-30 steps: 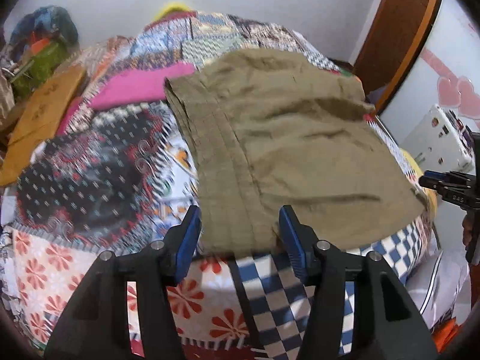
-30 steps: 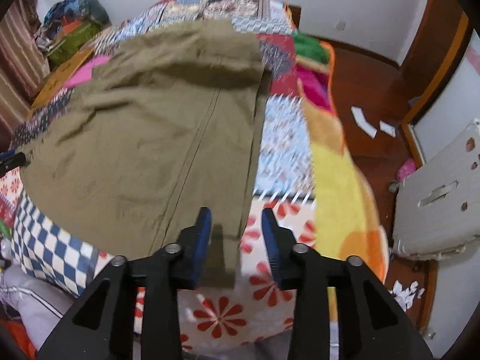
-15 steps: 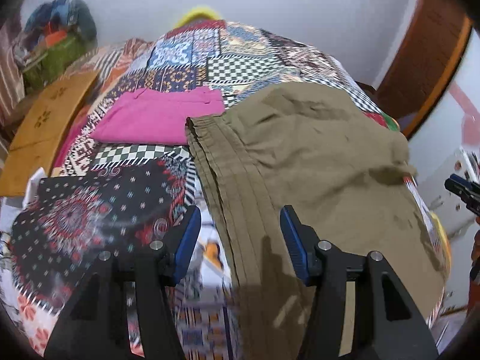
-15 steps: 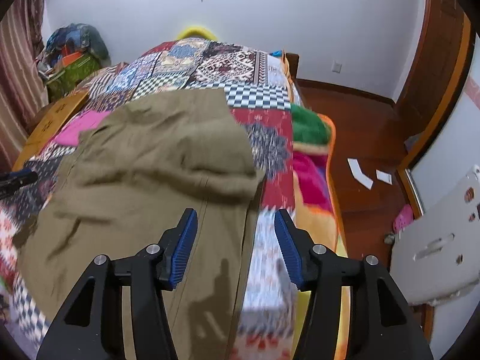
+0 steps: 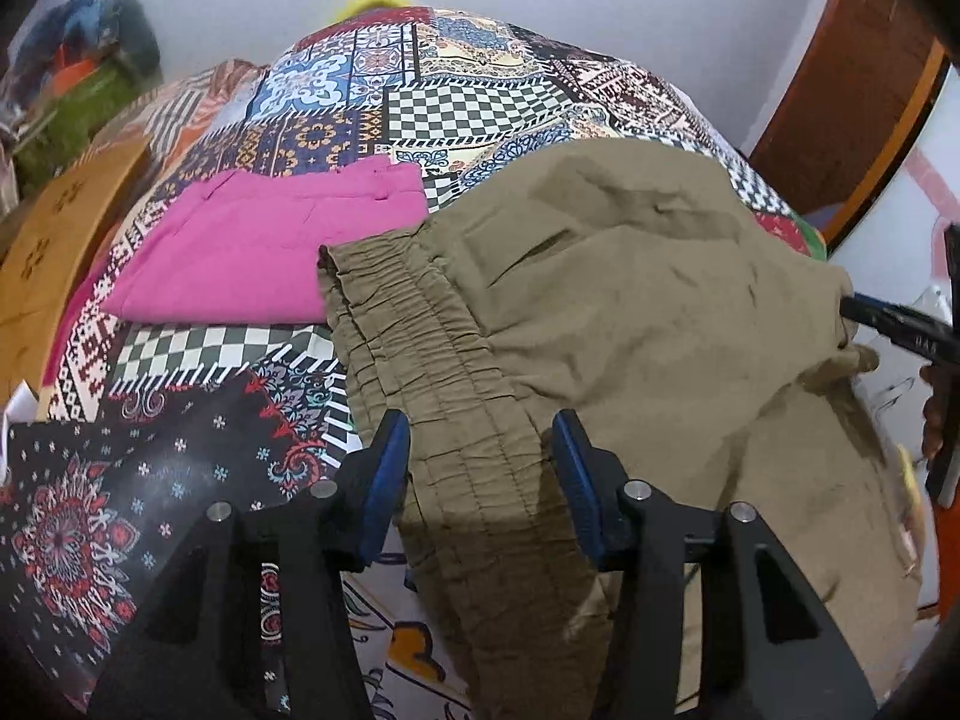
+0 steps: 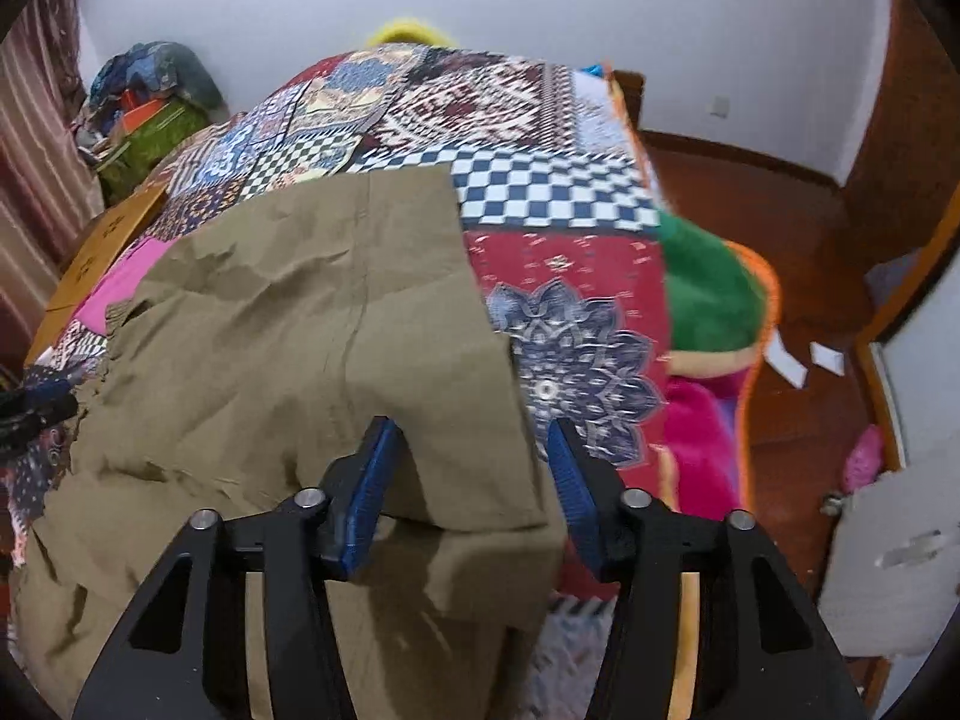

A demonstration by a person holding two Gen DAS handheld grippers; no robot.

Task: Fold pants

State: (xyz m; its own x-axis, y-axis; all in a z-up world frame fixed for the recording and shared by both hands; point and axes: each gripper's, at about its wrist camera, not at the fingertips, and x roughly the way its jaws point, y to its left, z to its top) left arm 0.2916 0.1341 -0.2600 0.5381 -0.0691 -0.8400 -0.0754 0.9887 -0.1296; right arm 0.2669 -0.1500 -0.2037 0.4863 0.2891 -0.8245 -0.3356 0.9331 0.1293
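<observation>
A bed (image 5: 492, 90) under a busy patchwork quilt fills a room with plain pale walls, a wooden floor (image 6: 798, 252) at its right side and a heap of bags (image 6: 150, 102) in the far left corner. The olive pants (image 5: 630, 312) lie across the near half of the bed, folded over so an upper layer covers a lower one, the cloth creased and rumpled. In the left wrist view the gathered elastic waistband (image 5: 432, 372) runs from about ten o'clock down to six o'clock, straight between the blue pads of the left tongs (image 5: 480, 468), and a slit pocket shows at about twelve o'clock on the cloth. The jaws of these tongs have just been closing, yet a gap shows between each pad and the waistband, so they are released. In the right wrist view the hem end of the pants (image 6: 336, 312) is a square-cornered flap, its corner lying between the pads of the right tongs (image 6: 468, 480); these jaws have also just been closing and stand apart from the cloth, gripping nothing. A folded pink garment (image 5: 264, 258) lies flat at about ten o'clock from the pants, touching the waistband's far end. Two white paper scraps (image 6: 804, 360) lie on the floor.
</observation>
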